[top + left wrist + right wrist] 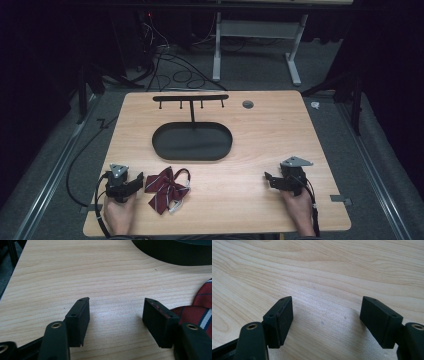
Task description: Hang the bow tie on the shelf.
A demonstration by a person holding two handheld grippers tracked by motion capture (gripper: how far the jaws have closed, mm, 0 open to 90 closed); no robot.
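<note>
A: Item one, please. Where does the bow tie sit?

B: I log the bow tie (167, 189) near the 7 o'clock edge of the counter (270, 130), just beside my left gripper (140, 181), at its 3 o'clock. Dark red cloth, thin white and navy stripes, soft folded wings, a pale elastic loop trailing from it. In the left gripper view the cloth (200, 307) lies against the outside of one finger, not between the two.

A: Fingers?

B: Both pairs spread wide, nothing held. My right gripper (268, 180) rests near 5 o'clock, well apart from the tie, over bare wood grain (324, 277).

A: Remaining stock?

B: One black oval tray (165, 145), matte, low-walled, at counter centre. A thin post rises from its 12 o'clock side to a hanger bar (190, 98) with four short pegs. Counter: pale laminate, smooth. A grey grommet (247, 104) at 1 o'clock.

A: Risks from here?

B: My judgement: the cloth is limp, so a pinch on one wing could lift the tie lopsided and let it slip out. Closing where I stand would catch wood only, since the tie is outside the gap. The elastic loop might snag on a finger edge, or miss a peg if it sags.
</note>
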